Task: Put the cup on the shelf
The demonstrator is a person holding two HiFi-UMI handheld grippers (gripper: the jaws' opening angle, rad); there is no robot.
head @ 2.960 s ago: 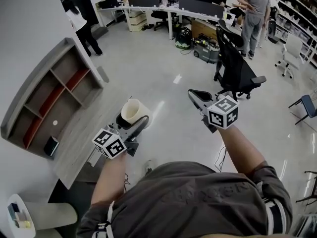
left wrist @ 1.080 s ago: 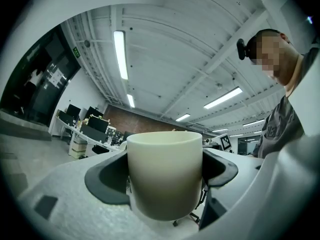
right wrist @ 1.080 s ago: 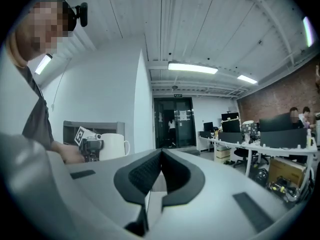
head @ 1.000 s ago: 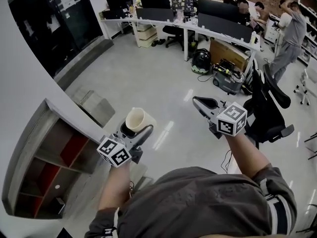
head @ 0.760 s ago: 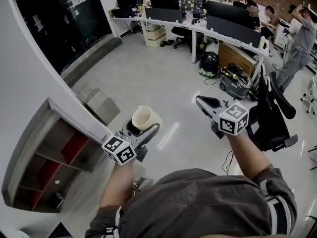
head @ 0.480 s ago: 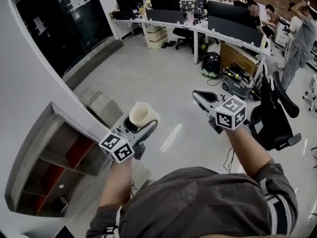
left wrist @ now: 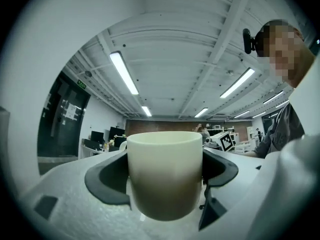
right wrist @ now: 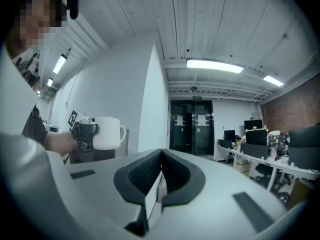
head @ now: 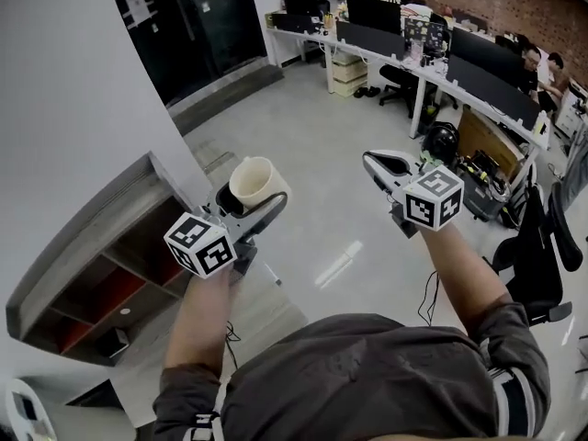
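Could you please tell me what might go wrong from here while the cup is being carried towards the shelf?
1. The left claw grips the cup by its lower half only, above bare floor. A jolt could tip it out and break it.
2. The shelf is split into compartments by dividers, so the cup might catch an edge on the way in.
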